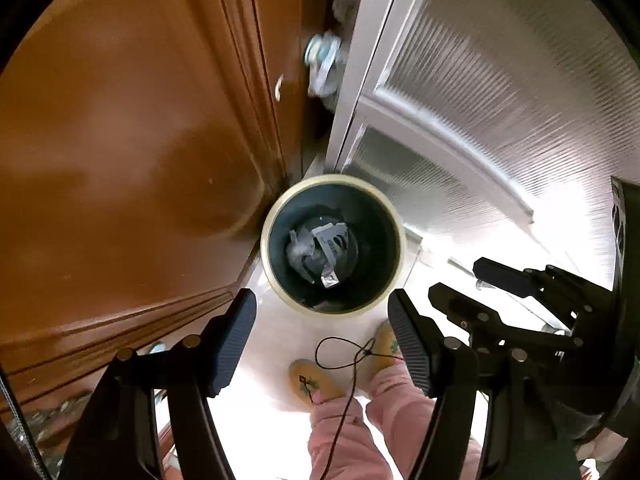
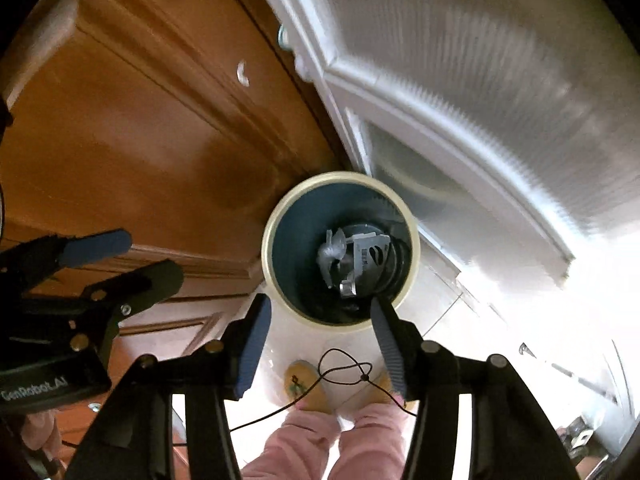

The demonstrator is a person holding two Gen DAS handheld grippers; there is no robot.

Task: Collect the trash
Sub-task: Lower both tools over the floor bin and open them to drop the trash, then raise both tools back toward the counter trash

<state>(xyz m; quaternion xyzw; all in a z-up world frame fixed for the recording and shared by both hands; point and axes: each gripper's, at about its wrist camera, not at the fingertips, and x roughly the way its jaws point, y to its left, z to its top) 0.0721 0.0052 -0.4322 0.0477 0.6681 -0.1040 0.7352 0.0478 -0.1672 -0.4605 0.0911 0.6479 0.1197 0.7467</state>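
A round waste bin [image 1: 276, 216] with a cream rim and dark inside stands on the pale floor, in the corner between a wooden cabinet and a white door. Crumpled silvery trash [image 1: 320, 248] lies at its bottom. The bin [image 2: 276, 216] and the trash [image 2: 352, 260] also show in the right wrist view. My left gripper [image 1: 320, 338] hangs open above the floor, just short of the bin, with nothing between its fingers. My right gripper [image 2: 320, 340] is open and empty too, over the bin's near rim. Each gripper shows in the other's view, the right [image 1: 504, 280] and the left [image 2: 100, 248].
A brown wooden cabinet [image 1: 132, 160] fills the left. A white door with ribbed glass [image 1: 500, 112] fills the right. Below stand a person's pink trouser legs [image 1: 360, 420] and yellow slippers [image 1: 312, 380]. A thin black cord [image 1: 348, 356] dangles in front of them.
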